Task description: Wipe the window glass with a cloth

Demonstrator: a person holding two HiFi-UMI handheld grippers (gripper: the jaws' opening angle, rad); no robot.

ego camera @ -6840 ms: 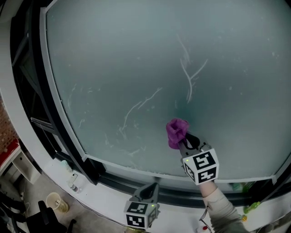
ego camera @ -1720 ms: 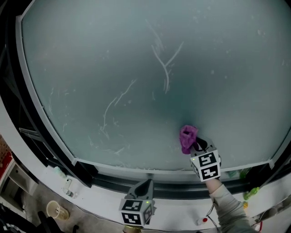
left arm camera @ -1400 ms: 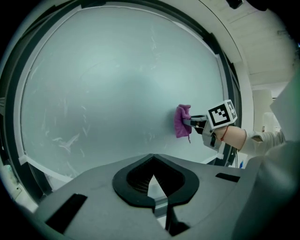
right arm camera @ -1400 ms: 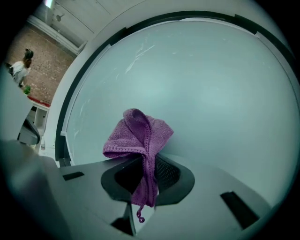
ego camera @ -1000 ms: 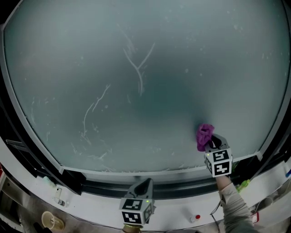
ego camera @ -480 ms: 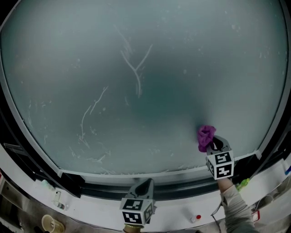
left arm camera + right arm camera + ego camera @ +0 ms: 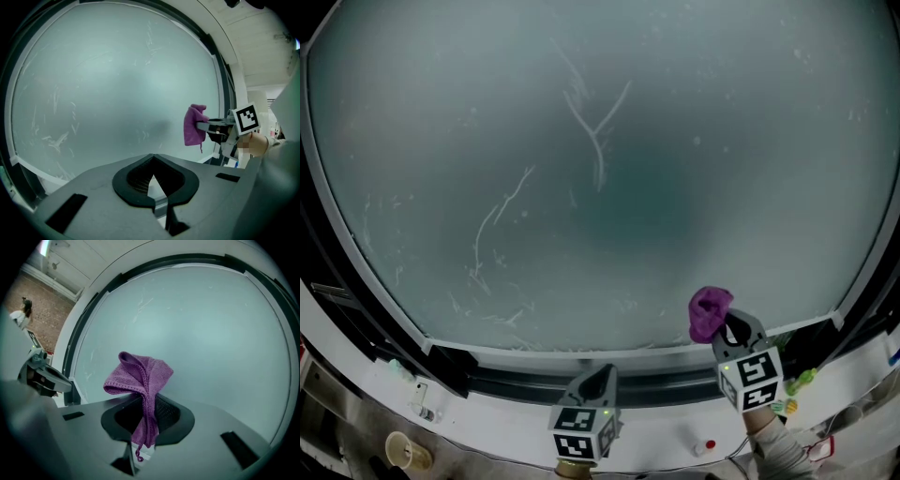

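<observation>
The frosted window glass fills the head view and bears thin white streaks. My right gripper is shut on a purple cloth, held at the lower right of the pane just above the frame. In the right gripper view the cloth bunches up out of the shut jaws toward the glass; I cannot tell whether it touches. My left gripper hangs low over the sill, shut and holding nothing. The left gripper view shows the cloth off to its right.
A dark window frame and a white sill run below the glass. Small bottles and a cup stand at the lower left. Green items lie near the right corner.
Over the earlier frames the right gripper carried the cloth rightward along the bottom of the pane. In the last half second it dropped lower and slightly left. The left gripper stayed put.
</observation>
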